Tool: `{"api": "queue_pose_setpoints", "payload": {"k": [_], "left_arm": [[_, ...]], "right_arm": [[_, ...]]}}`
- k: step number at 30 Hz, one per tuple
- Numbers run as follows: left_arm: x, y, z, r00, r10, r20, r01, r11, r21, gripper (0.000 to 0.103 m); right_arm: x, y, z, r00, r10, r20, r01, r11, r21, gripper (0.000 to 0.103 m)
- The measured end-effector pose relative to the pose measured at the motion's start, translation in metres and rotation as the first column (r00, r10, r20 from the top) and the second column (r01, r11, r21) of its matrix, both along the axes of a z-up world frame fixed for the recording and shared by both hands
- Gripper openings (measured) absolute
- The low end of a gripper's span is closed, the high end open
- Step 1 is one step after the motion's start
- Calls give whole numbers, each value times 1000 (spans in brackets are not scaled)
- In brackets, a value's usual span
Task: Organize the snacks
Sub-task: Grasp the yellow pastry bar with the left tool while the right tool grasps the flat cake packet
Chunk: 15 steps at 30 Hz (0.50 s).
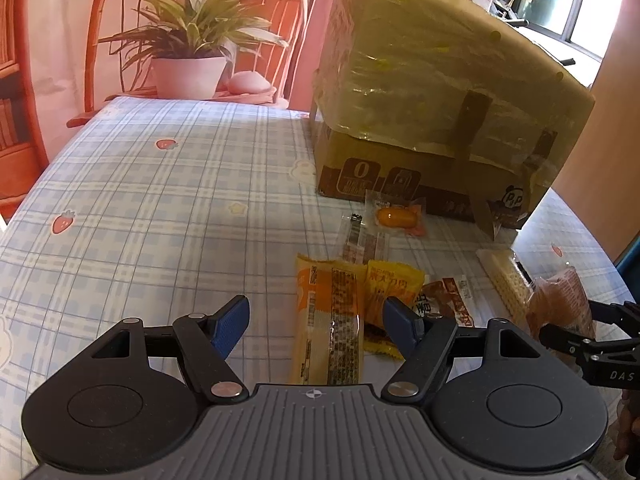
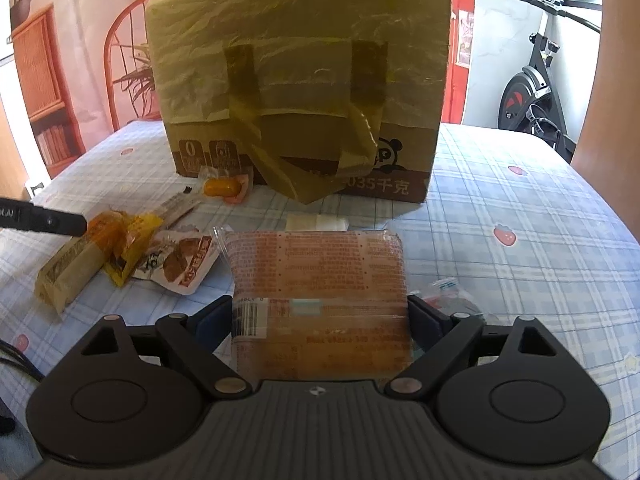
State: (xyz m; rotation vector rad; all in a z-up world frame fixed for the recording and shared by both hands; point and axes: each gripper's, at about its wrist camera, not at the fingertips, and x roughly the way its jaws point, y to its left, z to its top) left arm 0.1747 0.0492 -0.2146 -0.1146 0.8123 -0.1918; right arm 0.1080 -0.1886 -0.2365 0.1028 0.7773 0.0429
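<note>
Showing "035千克", a boxed "0" and a panda logo on the cardboard box [image 2: 304,152]. Reading "DAS" on the right gripper [image 1: 576,344]; snack wrapper print staying illegible.

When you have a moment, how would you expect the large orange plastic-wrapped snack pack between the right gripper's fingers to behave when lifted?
The large orange plastic-wrapped snack pack looks flat and blocky, so probably fairly stiff. Its glossy film may slip against the pads. It spans nearly the whole right gripper, so the grip margin seems thin.
</note>
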Motion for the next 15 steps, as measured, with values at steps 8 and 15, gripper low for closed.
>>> {"api": "queue_pose_setpoints", "payload": {"k": [8, 15], "left_arm": [[0, -4, -5, 1000, -13, -20, 13, 1000, 14, 76], [2, -9, -20, 998, -19, -68, 22, 999, 36, 75]], "right_arm": [[-2, -2, 1, 1000, 3, 7, -3, 1000, 15, 95], [-8, -5, 3, 1000, -13, 19, 13, 1000, 23, 97]]}}
